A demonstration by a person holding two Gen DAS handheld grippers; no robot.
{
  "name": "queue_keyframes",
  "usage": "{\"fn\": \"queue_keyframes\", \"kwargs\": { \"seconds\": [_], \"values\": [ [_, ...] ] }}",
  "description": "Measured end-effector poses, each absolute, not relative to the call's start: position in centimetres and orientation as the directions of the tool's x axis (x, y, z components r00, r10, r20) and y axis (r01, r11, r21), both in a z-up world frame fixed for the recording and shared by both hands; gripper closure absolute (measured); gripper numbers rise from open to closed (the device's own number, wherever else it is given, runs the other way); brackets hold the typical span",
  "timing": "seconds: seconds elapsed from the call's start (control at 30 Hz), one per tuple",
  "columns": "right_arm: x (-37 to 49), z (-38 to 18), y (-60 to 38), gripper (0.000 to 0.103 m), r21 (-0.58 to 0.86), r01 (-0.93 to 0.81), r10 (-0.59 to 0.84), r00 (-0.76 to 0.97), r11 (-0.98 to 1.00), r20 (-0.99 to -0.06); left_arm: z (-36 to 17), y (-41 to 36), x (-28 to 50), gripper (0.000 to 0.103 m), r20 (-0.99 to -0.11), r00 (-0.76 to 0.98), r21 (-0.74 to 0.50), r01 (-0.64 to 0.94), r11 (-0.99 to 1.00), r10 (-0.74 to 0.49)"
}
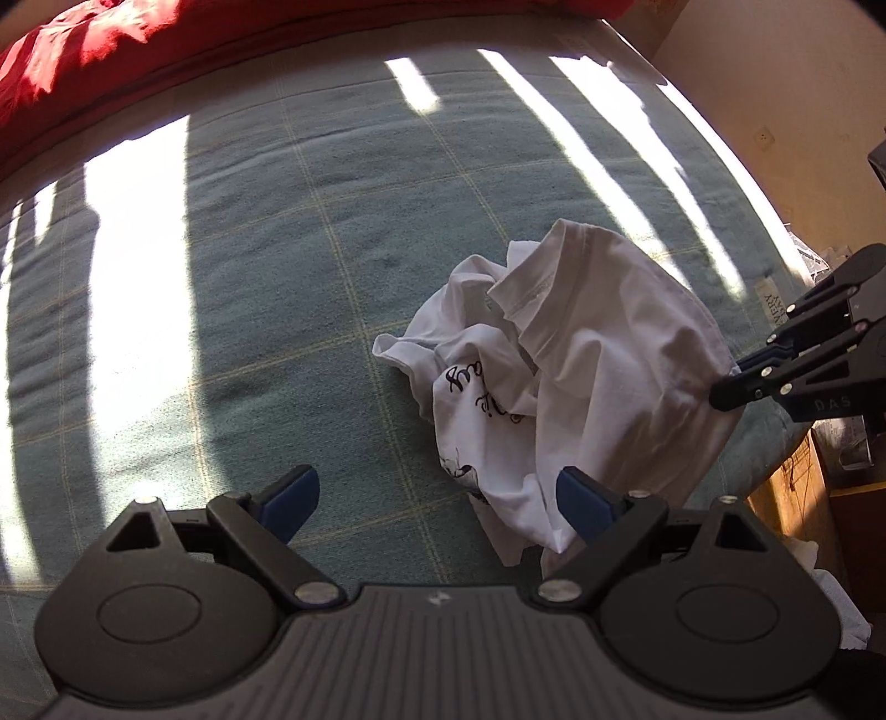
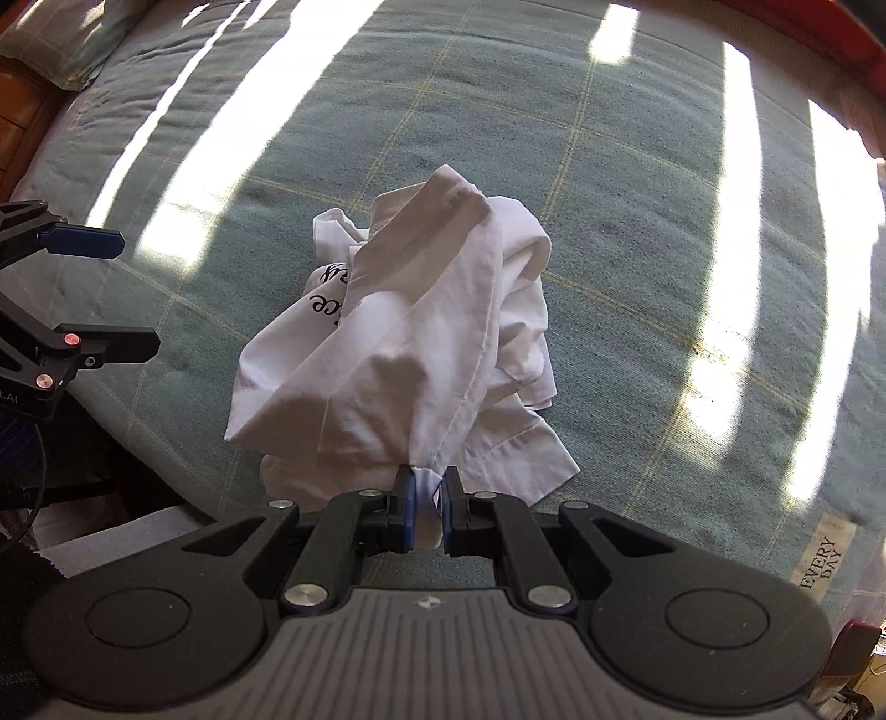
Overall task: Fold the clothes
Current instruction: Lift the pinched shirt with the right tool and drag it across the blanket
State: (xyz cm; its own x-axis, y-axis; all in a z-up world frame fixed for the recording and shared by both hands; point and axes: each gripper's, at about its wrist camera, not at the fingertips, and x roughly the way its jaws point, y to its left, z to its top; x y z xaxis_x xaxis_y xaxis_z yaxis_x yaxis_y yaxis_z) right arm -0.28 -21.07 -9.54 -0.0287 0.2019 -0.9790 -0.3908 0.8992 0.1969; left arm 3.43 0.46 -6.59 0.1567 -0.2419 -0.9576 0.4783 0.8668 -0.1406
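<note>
A crumpled white T-shirt with black script lettering lies bunched on a green checked bedspread. In the right wrist view the same T-shirt rises toward my right gripper, which is shut on a pinch of its hem. That right gripper also shows at the right edge of the left wrist view, holding the cloth's edge. My left gripper hangs open above the bedspread, its right blue pad beside the shirt's near fold, nothing between the pads. The left gripper appears at the left of the right wrist view.
Bright sun stripes cross the bedspread. A red cover lies along the far edge. A sewn label reading EVERY DAY marks the bed's edge. Wooden furniture stands beside the bed, a pillow at one corner.
</note>
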Motion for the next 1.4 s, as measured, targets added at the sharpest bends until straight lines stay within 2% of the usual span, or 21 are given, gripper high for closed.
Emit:
{"fn": "queue_keyframes", "kwargs": {
  "seconds": [0.53,0.97,1.4],
  "values": [
    [1.1,-9.8,-27.4,0.093,0.138,-0.438,0.167,0.028,0.888,-0.986,-4.3,-3.6,2.9,0.011,-0.965,0.192,-0.079,0.437,0.896,-0.178],
    [1.2,-9.8,-31.9,0.093,0.096,-0.425,0.132,0.056,0.9,-0.99,-2.2,-6.2,3.3,0.011,-0.963,0.229,-0.016,0.475,0.88,-0.142],
    [1.1,-12.0,-36.3,0.093,0.011,-0.38,0.018,0.016,0.925,-1.0,-1.6,-6.3,4.3,0.01,-0.964,0.24,0.014,0.483,0.875,-0.117]
  ]
}}
